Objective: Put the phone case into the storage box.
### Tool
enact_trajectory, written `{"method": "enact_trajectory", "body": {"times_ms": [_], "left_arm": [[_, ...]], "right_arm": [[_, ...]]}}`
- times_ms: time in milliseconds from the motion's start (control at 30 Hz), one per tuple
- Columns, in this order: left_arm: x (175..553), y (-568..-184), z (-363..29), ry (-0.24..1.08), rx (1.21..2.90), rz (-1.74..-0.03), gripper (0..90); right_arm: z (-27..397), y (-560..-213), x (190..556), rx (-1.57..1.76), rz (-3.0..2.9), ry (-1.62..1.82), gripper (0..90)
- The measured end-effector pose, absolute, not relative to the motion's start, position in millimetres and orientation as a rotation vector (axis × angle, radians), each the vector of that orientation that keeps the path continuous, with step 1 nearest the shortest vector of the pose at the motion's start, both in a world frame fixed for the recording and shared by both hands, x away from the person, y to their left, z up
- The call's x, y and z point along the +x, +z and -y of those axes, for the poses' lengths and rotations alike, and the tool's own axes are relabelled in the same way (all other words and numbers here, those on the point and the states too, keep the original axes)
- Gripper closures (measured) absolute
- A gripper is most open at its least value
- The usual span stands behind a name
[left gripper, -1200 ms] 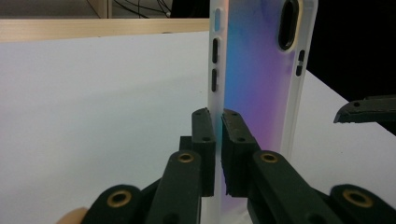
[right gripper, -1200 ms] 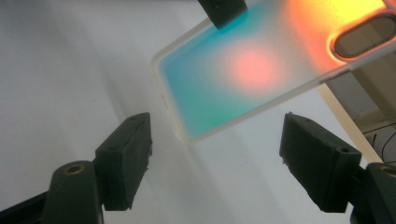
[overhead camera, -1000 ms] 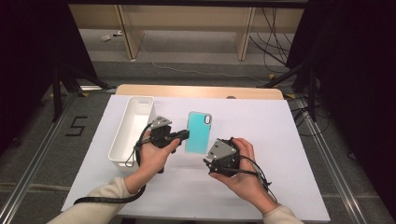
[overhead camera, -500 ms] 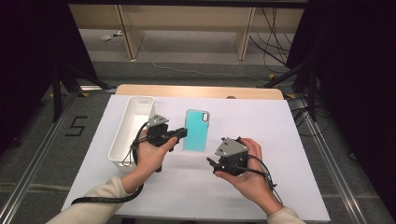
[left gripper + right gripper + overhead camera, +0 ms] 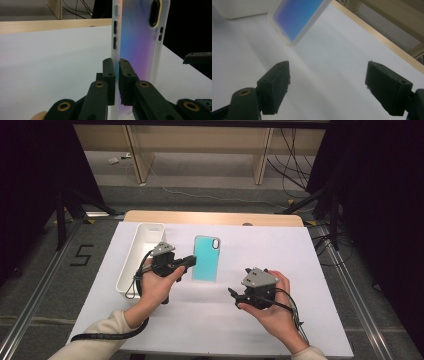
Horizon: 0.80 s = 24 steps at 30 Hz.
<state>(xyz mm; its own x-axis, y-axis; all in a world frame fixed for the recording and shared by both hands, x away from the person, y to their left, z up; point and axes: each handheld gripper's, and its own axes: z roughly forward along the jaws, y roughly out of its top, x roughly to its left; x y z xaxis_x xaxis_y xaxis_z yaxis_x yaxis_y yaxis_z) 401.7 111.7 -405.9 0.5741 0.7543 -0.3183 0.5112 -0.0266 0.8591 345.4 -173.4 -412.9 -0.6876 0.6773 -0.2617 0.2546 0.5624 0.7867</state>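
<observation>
Since the left gripper only pinches the thin side wall of the teal phone case, which sits mid-table toward the far edge beside the white bin, I'd guess any twist could make it slip or flex out. Meanwhile the right gripper idles wide, empty, near the front edge.

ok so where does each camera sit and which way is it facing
High view: above the person's side, looking forward and down on the table; both forearms, left gripper, right gripper show.
Left gripper view: on the left gripper, looking along its fingers, shut on the phone case edge.
Right gripper view: on the right gripper, looking down at the table past open fingers.
All three share the phone case.
</observation>
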Motion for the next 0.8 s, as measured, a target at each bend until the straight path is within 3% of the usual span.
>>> {"method": "enact_trajectory", "body": {"times_ms": [800], "left_arm": [[404,-400,-121,0.271,1.666,-1.08,84.9]], "right_arm": [[203,-418,345,0.881,-2.182,1.123,19.7]]}}
